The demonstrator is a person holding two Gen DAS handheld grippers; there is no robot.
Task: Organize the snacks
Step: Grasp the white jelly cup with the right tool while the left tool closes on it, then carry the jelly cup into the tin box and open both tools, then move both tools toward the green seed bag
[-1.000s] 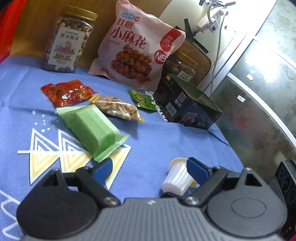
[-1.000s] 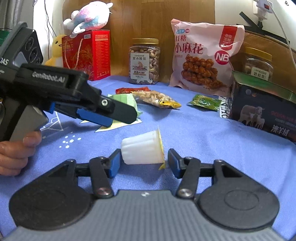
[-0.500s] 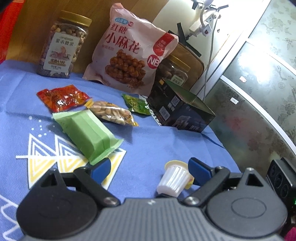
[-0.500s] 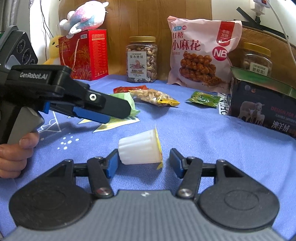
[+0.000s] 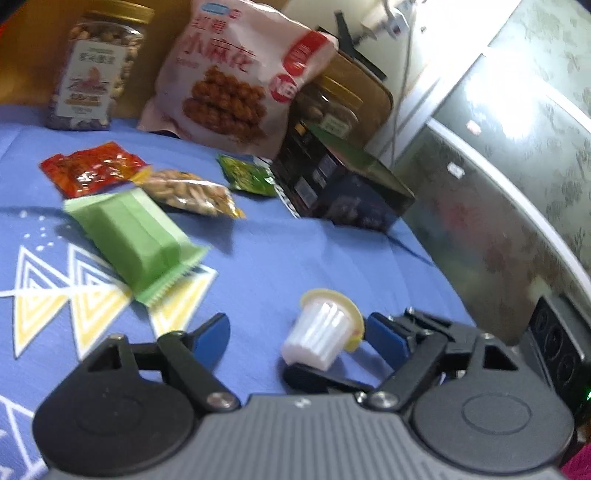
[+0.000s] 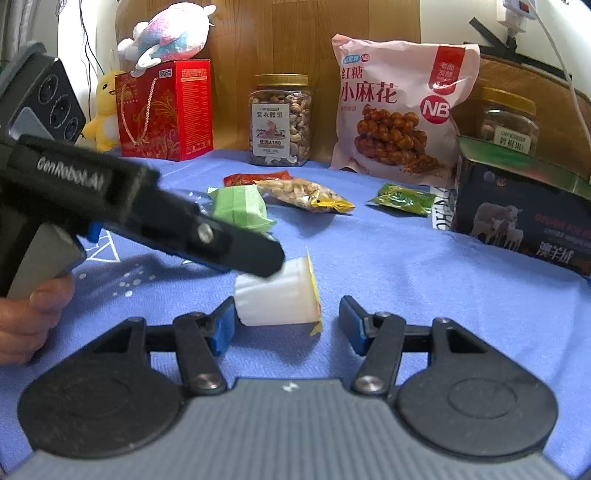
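A white jelly cup [image 6: 275,295] with a yellow lid lies on its side on the blue cloth; it also shows in the left wrist view [image 5: 322,330]. My right gripper [image 6: 287,323] is open with the cup between its fingers, near the left one. My left gripper [image 5: 297,338] is open and reaches over the cup from the left; its finger [image 6: 236,251] covers the cup's top left. A green wrapped bar [image 5: 136,238], a red packet [image 5: 90,173], a nut packet [image 5: 188,192] and a small green packet [image 5: 247,177] lie further back.
At the back stand a nut jar [image 6: 279,120], a pink snack bag [image 6: 397,110], a second jar [image 6: 508,120], a dark open box [image 6: 524,206], a red gift box [image 6: 164,110] and plush toys [image 6: 170,33]. The table's right edge is beside the box [image 5: 424,258].
My left gripper has moved right and forward, so the jelly cup now sits between its fingers. The right gripper has closed in slightly on the cup. The cup has not moved.
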